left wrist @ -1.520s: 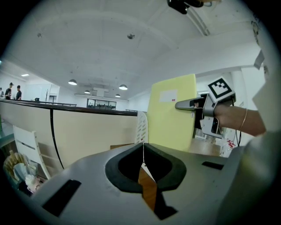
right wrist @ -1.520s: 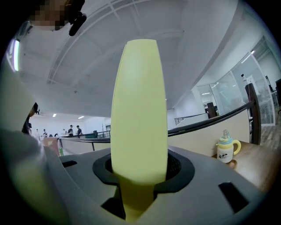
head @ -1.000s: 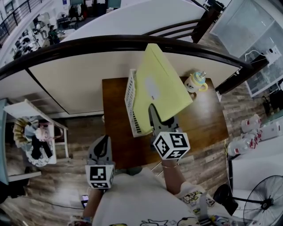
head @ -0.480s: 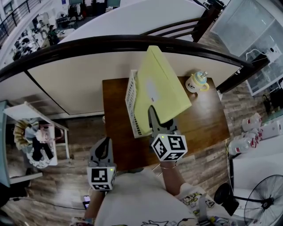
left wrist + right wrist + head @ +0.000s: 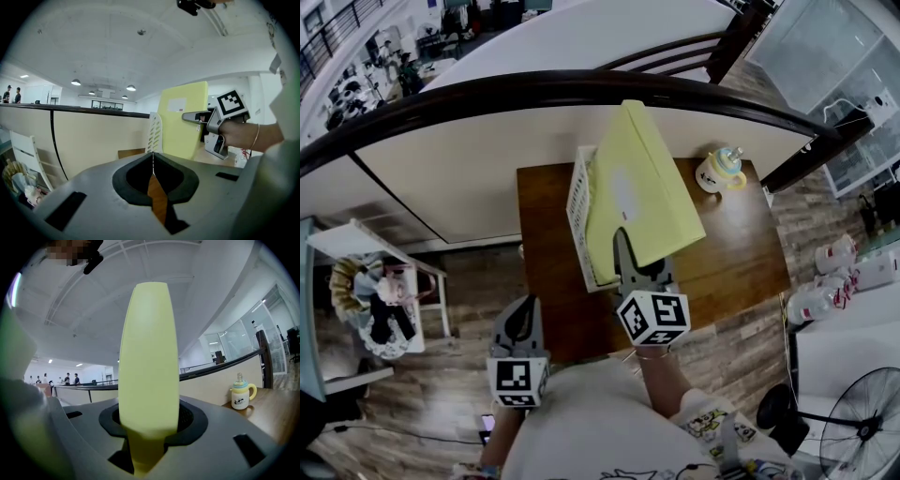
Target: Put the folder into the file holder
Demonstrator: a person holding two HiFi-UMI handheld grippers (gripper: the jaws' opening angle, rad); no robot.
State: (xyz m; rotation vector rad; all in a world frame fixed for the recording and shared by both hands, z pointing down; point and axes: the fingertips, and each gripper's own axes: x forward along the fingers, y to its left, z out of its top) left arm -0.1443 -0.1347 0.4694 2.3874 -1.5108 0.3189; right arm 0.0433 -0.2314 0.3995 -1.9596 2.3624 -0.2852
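Right gripper (image 5: 623, 242) is clamped on the near edge of the yellow folder (image 5: 642, 187); the right gripper view shows the folder's edge wedged between both pads, jaws held part-way apart by its thickness. Change over the last second is small: the grip is the same, and the right gripper sits slightly nearer the person and a bit more left in the head view, with the folder riding along, its lower corner a touch lower over the table (image 5: 731, 253). The folder stands tilted, top leaning away, its left side overlapping the white slatted file holder (image 5: 578, 202). Its bottom edge seems to be at or just inside the holder's opening, but no view shows whether it is seated. Judgement: insertion is under way, a slow alignment rather than a drop, and release is not due yet. The left gripper (image 5: 517, 323) hangs low near the person's body, well apart from the holder, jaws together on nothing, so it takes no part for now. A bottle-shaped cup (image 5: 719, 171) stands at the far right of the table, clear of the folder. Risk: the holder is unbraced, so a push could slide it.
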